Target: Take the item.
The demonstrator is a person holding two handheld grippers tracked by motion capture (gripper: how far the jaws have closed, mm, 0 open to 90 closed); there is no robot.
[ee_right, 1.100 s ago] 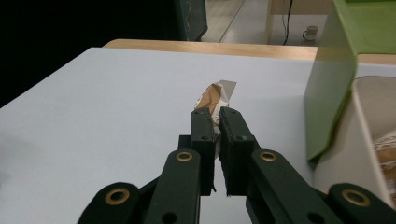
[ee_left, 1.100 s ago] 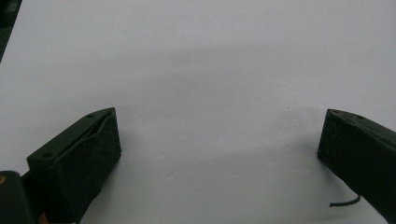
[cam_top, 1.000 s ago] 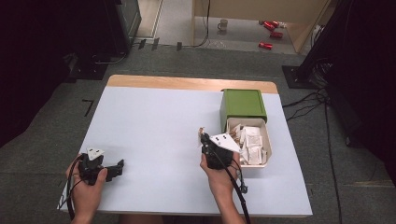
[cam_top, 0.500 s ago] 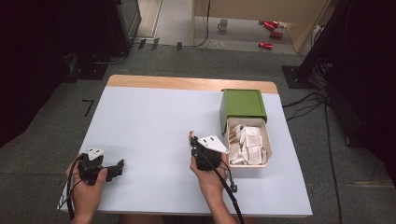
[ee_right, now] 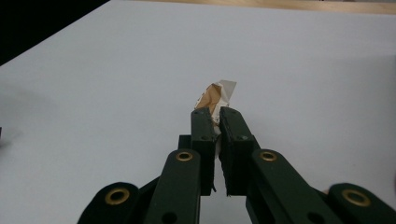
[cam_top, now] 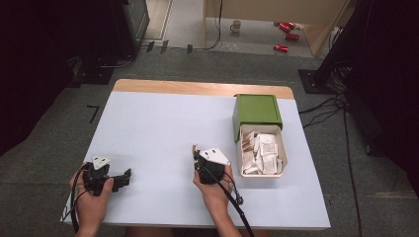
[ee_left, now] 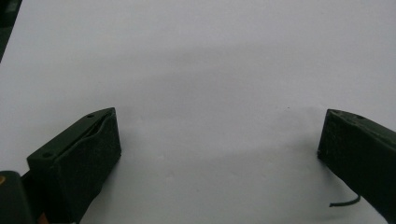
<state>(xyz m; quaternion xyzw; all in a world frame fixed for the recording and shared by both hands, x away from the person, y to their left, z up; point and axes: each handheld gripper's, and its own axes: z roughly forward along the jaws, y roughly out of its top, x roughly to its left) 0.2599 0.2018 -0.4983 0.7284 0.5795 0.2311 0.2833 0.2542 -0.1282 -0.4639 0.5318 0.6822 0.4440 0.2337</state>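
Right hand-held gripper (ee_right: 215,114) is squeezing one small packet (ee_right: 215,95), low in the frame's middle. More packets are waiting in the white box (cam_top: 282,157). Left hand-held gripper (ee_left: 217,144) is resting wide apart, holding nothing.

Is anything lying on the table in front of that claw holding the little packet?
Nothing visible does. The right claw is shut on the packet, and the pale table beyond it is bare up to its wooden edge.

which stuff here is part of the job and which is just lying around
In the job:
right claw, shut on a packet
tray full of packets
green box
table

Lying about:
left claw, open
mug on the floor
red cans
floor cables
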